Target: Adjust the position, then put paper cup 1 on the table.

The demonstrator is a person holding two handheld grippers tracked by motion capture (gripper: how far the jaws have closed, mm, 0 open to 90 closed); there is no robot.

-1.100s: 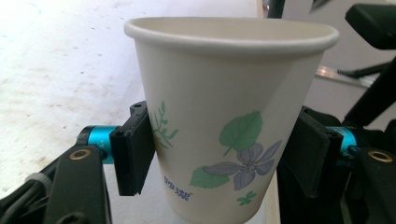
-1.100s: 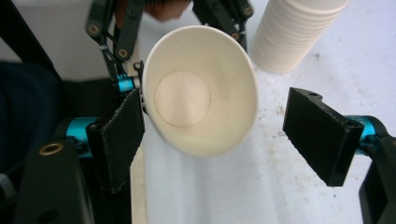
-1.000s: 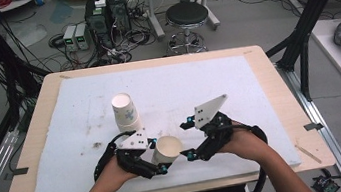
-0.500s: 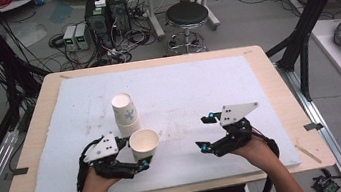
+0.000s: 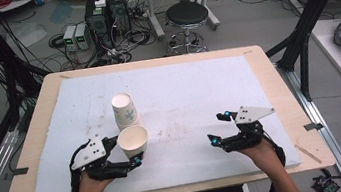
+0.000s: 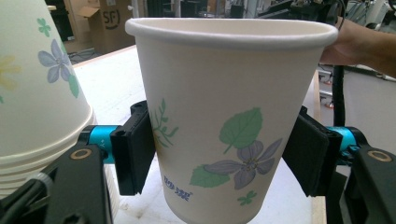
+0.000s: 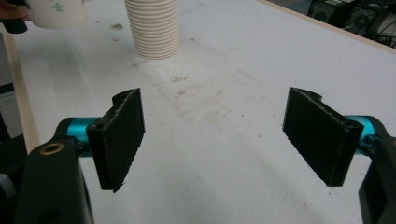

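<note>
High view lets us see both tools at the near edge of the bench (image 5: 255, 64): the left tool (image 5: 134, 154) pinching a single paper cup (image 5: 132, 139) upright, mouth up, and the right tool (image 5: 218, 128) well apart from it, its jaws spread with nothing between them. Just beyond the held cup stands an upside-down stack of cups (image 5: 124, 110); we cannot tell from above whether the two touch.

Left gripper view gives us what the high camera cannot: the pads (image 6: 135, 149) press the cup's (image 6: 233, 116) printed wall on both sides, below its rim, and the cup's base is cut off at the bottom edge. The stack (image 6: 37, 93) sits just beside the left pad, half out of frame.

Right gripper view shows the ribbed rims of the stack (image 7: 152, 28) far ahead of the spread jaws, and only a sliver of the held cup (image 7: 56, 11) at the top corner.
</note>
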